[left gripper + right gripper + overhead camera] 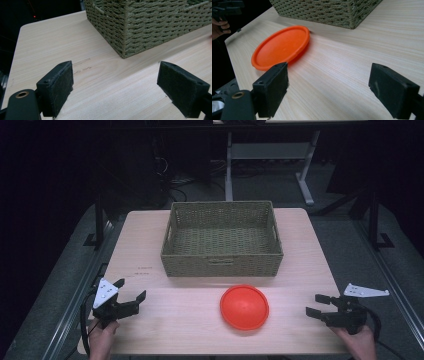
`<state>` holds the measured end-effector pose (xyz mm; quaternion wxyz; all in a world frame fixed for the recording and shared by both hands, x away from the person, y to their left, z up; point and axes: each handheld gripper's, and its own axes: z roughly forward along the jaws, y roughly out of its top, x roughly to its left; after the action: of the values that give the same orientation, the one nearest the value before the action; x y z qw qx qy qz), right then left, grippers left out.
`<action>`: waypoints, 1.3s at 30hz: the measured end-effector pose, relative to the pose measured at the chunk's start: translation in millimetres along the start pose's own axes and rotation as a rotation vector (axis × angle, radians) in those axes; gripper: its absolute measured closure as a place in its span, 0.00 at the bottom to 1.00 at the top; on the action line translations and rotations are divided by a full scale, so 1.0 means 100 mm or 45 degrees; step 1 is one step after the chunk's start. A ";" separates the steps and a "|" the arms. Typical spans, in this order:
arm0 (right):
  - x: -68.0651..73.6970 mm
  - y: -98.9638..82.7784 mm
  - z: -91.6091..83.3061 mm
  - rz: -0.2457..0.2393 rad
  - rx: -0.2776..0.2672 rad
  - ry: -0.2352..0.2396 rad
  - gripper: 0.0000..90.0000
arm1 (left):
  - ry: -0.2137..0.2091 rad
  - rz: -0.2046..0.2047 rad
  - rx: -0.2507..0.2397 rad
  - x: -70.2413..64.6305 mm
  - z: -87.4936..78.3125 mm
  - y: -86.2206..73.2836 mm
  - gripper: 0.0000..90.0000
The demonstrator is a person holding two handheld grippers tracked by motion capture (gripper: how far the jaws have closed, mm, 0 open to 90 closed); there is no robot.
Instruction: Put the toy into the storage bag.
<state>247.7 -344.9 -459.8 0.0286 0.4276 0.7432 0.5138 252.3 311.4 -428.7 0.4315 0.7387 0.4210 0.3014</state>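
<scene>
An orange plastic plate (244, 306) lies upside down on the wooden table (165, 320), just in front of a green woven basket (222, 239). In the right gripper view the plate (280, 46) sits ahead and to the left of the jaws. My left gripper (131, 290) rests near the table's front left corner, open, with bare wood between its jaws (115, 85). My right gripper (316, 304) stands at the front right, jaws wide open and empty (328, 85), pointing toward the plate. The basket's inside looks empty.
The basket's near corner (125, 45) rises ahead of the left gripper. Beyond the table are a dark floor, cables and a white desk frame (270, 155). Metal rails (390, 270) run along both sides of the table.
</scene>
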 end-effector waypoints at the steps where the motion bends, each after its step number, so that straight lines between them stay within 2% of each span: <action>1: 0.00 0.01 0.01 -0.004 -0.003 0.005 0.17 | -0.003 0.000 0.003 0.00 0.00 0.00 0.14; 8: 0.08 0.06 0.01 -0.028 -0.002 0.001 0.17 | -0.010 -0.002 -0.001 0.00 0.01 0.00 0.14; 13: 0.19 0.14 0.06 -0.068 0.006 0.003 0.17 | -0.011 0.009 -0.006 -0.01 0.02 0.01 0.14; 20: 0.41 0.30 0.18 -0.124 0.036 0.049 0.17 | -0.023 0.038 -0.021 -0.04 0.02 0.01 0.14; 23: 0.43 0.33 0.20 -0.130 0.038 0.050 0.17 | -0.016 0.046 -0.026 -0.05 0.01 0.02 0.14; 25: 0.45 0.37 0.21 -0.112 0.044 0.079 0.17 | -0.016 0.045 -0.024 -0.05 0.02 0.02 0.14; 31: 0.49 0.50 0.23 -0.107 0.075 0.076 0.17 | -0.013 0.046 -0.020 -0.04 0.02 0.01 0.14; 34: 0.52 0.57 0.25 -0.125 0.111 0.084 0.17 | -0.007 0.054 -0.024 -0.04 0.02 0.01 0.14; 35: 0.52 0.59 0.26 -0.129 0.120 0.103 0.17 | -0.005 0.058 -0.013 -0.04 0.02 0.01 0.14; 39: 0.56 0.69 0.31 -0.157 0.152 0.121 0.17 | -0.005 0.045 -0.017 -0.03 0.02 0.00 0.14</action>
<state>269.0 -277.2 -397.8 -0.0006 0.3574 0.7979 0.4855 252.9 308.2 -429.8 0.4319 0.7438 0.4049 0.3104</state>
